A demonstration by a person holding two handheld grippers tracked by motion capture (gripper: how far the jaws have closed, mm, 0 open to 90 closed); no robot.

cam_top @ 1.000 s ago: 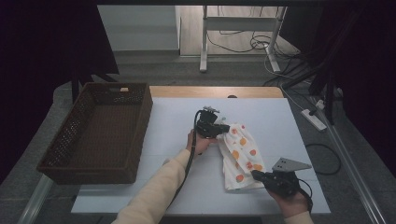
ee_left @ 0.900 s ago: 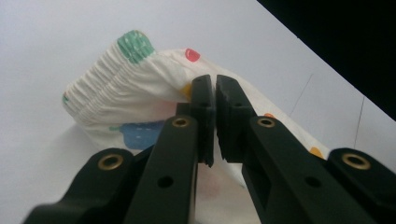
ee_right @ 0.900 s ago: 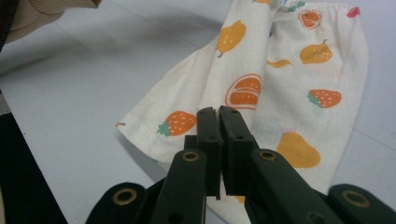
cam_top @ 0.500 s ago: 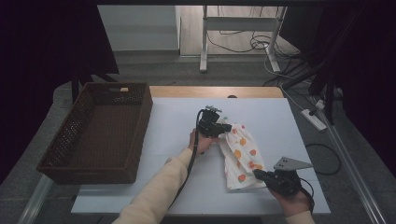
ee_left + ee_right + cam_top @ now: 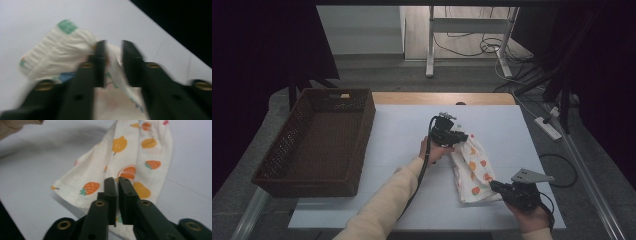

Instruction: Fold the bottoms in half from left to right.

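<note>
A white garment (image 5: 472, 167) printed with orange fruit lies lengthwise on the white table (image 5: 402, 130). My left gripper (image 5: 463, 136) is at its far end. Its jaws have just been opening and stand apart (image 5: 113, 43), with a fold of the garment (image 5: 57, 47) loose between them. My right gripper (image 5: 493, 186) is at the near hem. Its jaws have also just been opening and show a narrow gap (image 5: 117, 180) over the garment's (image 5: 125, 152) edge, not pressing on it.
A dark woven basket (image 5: 334, 92) stands at the table's left side, with a small tan item at its far rim. Beyond the table are a stand's legs and loose cables (image 5: 482, 47) on the floor. A power strip (image 5: 548, 128) lies to the right.
</note>
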